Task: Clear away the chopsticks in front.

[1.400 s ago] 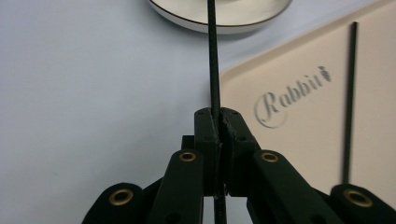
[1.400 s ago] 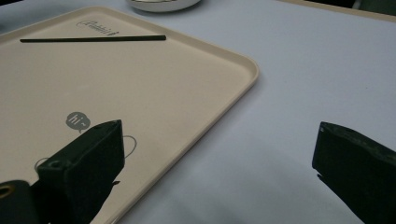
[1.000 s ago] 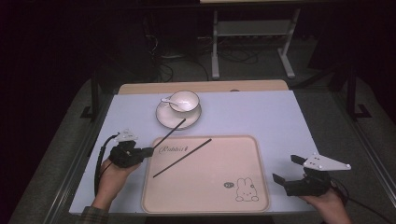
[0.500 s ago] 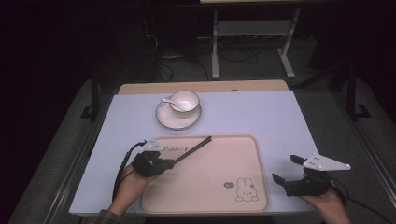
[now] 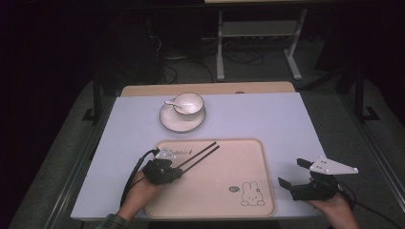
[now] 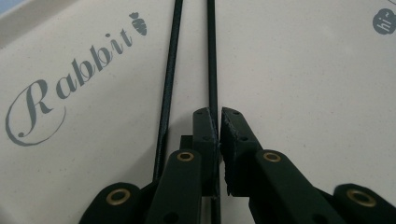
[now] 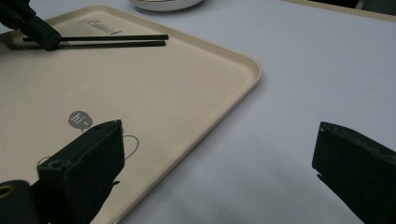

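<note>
Two black chopsticks (image 5: 200, 151) lie side by side on the beige rabbit tray (image 5: 229, 171), pointing towards the tray's far edge. My left gripper (image 5: 177, 168) is low over the tray's left part, shut on the near end of one chopstick (image 6: 211, 56), which runs between the jaws. The other chopstick (image 6: 172, 60) lies loose just beside it. In the right gripper view the pair (image 7: 116, 40) shows at the far left of the tray, with the left gripper (image 7: 28, 23) at its end. My right gripper (image 5: 292, 172) stands open and empty over the table, right of the tray (image 7: 219, 126).
A white bowl (image 5: 188, 102) with a spoon (image 5: 169, 101) sits on a saucer (image 5: 182, 123) beyond the tray. The lilac table top (image 5: 267, 119) extends to the right. A wooden board (image 5: 205, 88) borders the far edge. The tray rim (image 7: 247, 70) is raised.
The left gripper has come right and down onto the tray with its chopstick, which now sits beside the chopstick that lay there. The right gripper has stayed put.
</note>
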`<state>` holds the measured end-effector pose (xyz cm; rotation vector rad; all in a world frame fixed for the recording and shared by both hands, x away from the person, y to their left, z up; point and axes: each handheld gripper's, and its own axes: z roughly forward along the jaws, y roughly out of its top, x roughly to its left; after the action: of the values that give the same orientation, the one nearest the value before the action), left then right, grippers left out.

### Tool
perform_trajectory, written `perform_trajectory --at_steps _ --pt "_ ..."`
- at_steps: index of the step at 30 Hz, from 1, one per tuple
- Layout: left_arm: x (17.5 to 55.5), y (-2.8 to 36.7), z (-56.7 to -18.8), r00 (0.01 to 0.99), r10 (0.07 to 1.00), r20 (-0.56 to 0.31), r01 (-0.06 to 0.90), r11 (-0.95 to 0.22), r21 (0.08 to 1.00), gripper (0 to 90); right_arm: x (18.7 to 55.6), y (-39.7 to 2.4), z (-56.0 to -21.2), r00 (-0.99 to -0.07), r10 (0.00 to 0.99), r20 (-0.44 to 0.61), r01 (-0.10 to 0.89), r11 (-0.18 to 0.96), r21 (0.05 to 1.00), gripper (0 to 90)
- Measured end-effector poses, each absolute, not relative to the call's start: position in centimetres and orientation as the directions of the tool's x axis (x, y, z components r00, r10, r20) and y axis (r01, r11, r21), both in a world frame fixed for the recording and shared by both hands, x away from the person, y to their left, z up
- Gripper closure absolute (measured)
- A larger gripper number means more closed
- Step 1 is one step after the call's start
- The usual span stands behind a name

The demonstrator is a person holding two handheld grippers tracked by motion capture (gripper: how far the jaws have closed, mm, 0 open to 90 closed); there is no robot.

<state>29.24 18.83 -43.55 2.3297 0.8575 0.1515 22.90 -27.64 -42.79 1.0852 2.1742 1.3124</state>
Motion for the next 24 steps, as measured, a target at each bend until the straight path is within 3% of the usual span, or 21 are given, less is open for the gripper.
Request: perform_trajectory --at_steps 10,15,24 --pt "30.1 17.9 -42.4 0.795 0.599 -0.095 0.510 -0.575 0.640 82.3 22.9 -27.6 -42.8 -0.631 0.773 0.068 0.421 0.268 0.867 1.6" --pt "31.8 15.9 -41.7 0.816 0.569 -0.098 0.486 -0.586 0.648 89.3 22.9 -27.5 -42.8 -0.631 0.773 0.069 0.421 0.267 0.867 1.6" --pt "35.2 11.0 -42.2 0.856 0.501 -0.125 0.449 -0.603 0.659 89.3 23.0 -27.6 -42.8 -0.631 0.773 0.069 0.422 0.268 0.866 1.6"
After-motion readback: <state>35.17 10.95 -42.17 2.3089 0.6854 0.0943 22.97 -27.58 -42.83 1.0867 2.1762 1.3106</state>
